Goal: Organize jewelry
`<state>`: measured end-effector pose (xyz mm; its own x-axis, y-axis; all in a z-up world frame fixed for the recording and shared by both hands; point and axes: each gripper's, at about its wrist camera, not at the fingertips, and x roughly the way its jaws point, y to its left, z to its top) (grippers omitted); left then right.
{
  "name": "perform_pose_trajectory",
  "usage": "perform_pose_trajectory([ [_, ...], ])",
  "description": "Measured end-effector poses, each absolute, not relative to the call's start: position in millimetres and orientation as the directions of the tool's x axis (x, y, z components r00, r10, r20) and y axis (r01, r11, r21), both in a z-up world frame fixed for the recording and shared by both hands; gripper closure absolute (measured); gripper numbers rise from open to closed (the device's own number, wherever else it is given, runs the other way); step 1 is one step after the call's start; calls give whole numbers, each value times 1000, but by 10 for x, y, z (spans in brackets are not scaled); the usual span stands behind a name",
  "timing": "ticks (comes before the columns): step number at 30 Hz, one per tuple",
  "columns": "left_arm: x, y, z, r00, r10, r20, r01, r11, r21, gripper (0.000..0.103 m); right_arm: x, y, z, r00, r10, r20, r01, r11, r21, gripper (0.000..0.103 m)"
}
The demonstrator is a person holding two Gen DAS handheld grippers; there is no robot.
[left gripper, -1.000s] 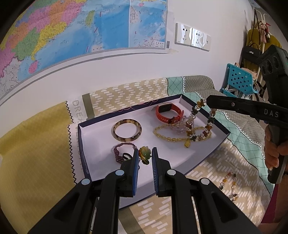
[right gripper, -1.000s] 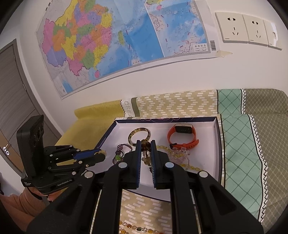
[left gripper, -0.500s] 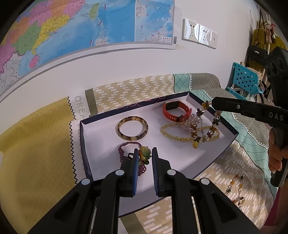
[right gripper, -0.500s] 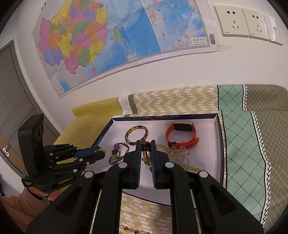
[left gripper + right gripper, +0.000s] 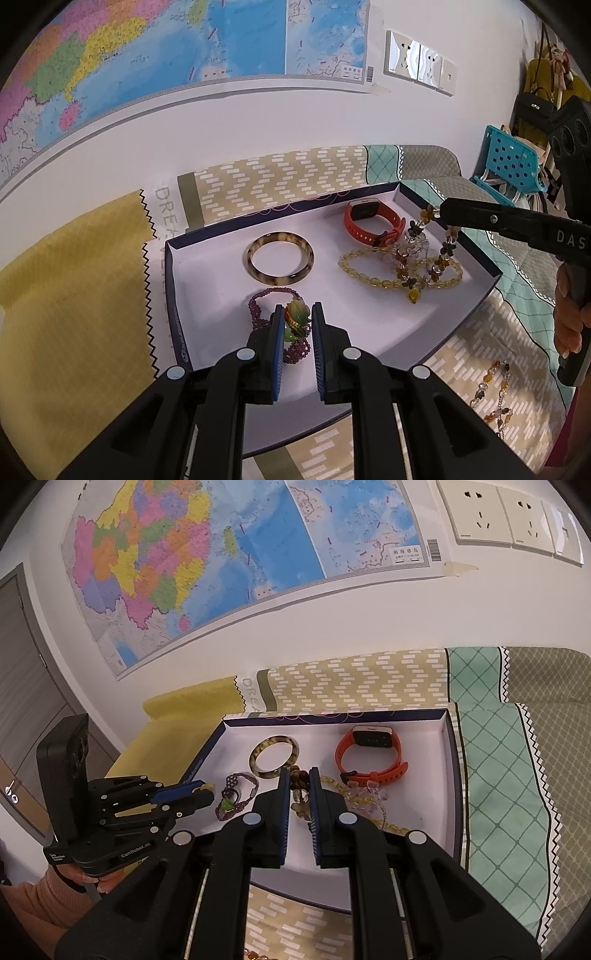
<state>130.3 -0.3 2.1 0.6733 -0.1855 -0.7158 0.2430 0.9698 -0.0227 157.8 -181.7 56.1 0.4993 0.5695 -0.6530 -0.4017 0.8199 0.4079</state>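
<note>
An open white-lined box (image 5: 170, 295) (image 5: 452, 775) lies on the patterned cloth. In it are a tortoiseshell bangle (image 5: 280, 262) (image 5: 275, 757), an orange watch (image 5: 373, 221) (image 5: 369, 753), a yellow bead necklace (image 5: 369, 282) (image 5: 388, 823) and a purple bead bracelet (image 5: 256, 312) (image 5: 240, 781). My left gripper (image 5: 297, 322) (image 5: 207, 792) is shut on a green-and-orange ornament (image 5: 295, 313) just above the purple bracelet. My right gripper (image 5: 298, 775) (image 5: 443, 212) is shut on a brown-and-clear bead strand (image 5: 413, 258) (image 5: 300, 794). Its loop hangs down over the necklace and touches the box floor.
Another bead strand (image 5: 495, 387) lies on the cloth outside the box's near right corner. A wall with a map (image 5: 240, 554) and sockets (image 5: 509, 517) rises behind the box. A blue plastic chair (image 5: 513, 162) stands at the right. A hand (image 5: 570, 317) grips the right tool.
Hardly anything: the box sits a touch further right in the left wrist view. Both grippers keep their grip.
</note>
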Motion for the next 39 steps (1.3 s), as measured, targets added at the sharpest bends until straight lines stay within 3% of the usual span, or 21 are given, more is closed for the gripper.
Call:
perform_pose_trajectory([
  [39, 1579, 138, -224, 628, -128, -768, 169, 985, -27, 89, 1868, -1895, 164, 488, 495, -719, -316, 868, 383, 91],
])
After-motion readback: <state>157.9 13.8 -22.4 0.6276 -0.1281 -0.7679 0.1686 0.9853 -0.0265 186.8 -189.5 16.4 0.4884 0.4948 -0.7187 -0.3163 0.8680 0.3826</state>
